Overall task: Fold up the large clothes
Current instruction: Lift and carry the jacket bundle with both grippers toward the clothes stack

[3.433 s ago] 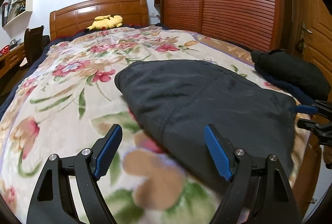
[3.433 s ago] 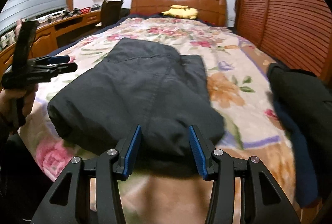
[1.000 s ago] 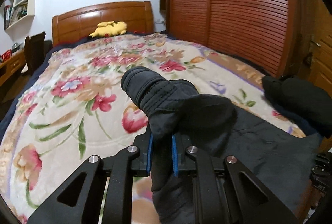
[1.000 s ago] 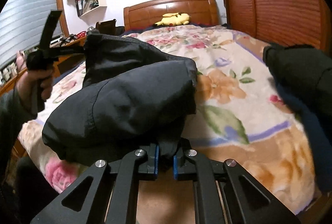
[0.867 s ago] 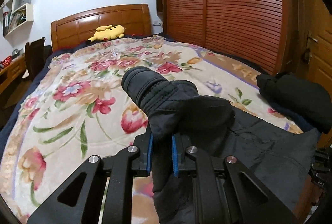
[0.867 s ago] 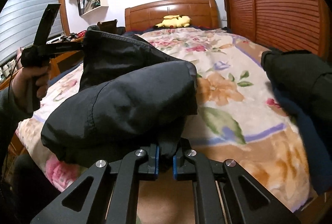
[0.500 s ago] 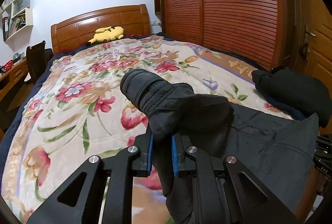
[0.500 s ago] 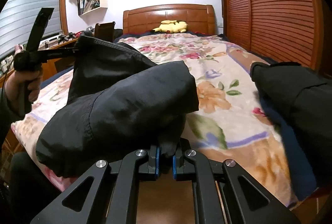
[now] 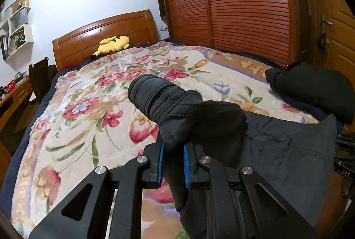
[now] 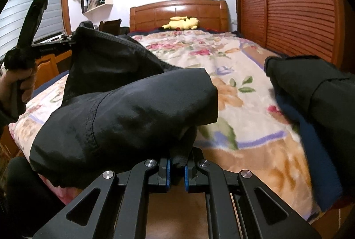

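Two pairs of tongs at work, each pinching a bunch of the dark jacket [image 10: 124,110] lifted above the near edge of the flowered bed [image 9: 88,110]. Left gripper [image 9: 173,164]: pressed onto a thick fold near the cuff. Right gripper [image 10: 176,169]: clamped on a bundled corner. Best done by keeping both pinches firm and level, drawing the cloth taut, then laying it flat toward the bed's middle, clear of the other dark pile [image 9: 310,88] at the right edge. No readable writing on the clothes.
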Available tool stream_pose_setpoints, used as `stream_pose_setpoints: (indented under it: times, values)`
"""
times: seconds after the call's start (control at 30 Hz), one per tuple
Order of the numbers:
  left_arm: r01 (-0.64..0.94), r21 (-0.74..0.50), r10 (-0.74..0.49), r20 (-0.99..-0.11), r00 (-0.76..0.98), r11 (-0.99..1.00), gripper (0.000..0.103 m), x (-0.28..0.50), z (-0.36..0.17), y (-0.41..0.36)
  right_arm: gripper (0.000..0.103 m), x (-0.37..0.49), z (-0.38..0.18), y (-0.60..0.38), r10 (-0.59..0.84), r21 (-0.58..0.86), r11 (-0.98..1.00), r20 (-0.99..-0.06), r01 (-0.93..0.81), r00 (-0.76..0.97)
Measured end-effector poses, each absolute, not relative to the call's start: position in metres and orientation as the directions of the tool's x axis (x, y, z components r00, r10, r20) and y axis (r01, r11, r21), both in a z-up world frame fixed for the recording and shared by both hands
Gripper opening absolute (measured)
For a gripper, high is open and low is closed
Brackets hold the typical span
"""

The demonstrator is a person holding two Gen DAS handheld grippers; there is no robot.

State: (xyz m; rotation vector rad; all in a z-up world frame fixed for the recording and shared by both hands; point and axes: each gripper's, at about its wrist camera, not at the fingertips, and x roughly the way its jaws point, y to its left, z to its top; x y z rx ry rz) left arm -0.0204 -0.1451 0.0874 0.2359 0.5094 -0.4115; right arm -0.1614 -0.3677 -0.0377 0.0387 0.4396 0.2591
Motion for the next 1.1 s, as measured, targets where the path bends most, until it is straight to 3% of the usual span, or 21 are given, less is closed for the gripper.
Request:
stream_pose_setpoints:
  times: [0.3,0.57,0.73,0.93,1.1]
  values:
    - [0.464,0.091,-0.366,-0.490,0.792,0.881,0.015,0.000,0.113,-0.186,0.007,-0.156,0.013,-0.391,0.146,-0.037,0.984,-0.375,-0.173,0.915]
    - [0.538,0.071,-0.471,-0.395,0.789,0.840,0.015,0.026,0.165,-0.289,0.007,-0.166,0.081,-0.466,-0.034,-0.137,0.991,-0.292,-0.007,0.956]
    - [0.620,-0.003,-0.577,-0.367,0.729,0.785,0.015,0.040,0.187,-0.371,0.007,-0.189,0.110,-0.526,-0.167,-0.166,0.978,-0.247,0.129,0.954]
    - [0.709,-0.045,-0.671,-0.370,0.643,0.704,0.015,0.038,0.179,-0.464,0.007,-0.219,0.116,-0.604,-0.332,-0.151,0.942,-0.263,0.301,0.906]
    - [0.715,-0.015,-0.648,-0.437,0.624,0.699,0.016,0.039,0.145,-0.509,0.007,-0.236,0.085,-0.654,-0.374,-0.075,0.925,-0.341,0.371,0.863]
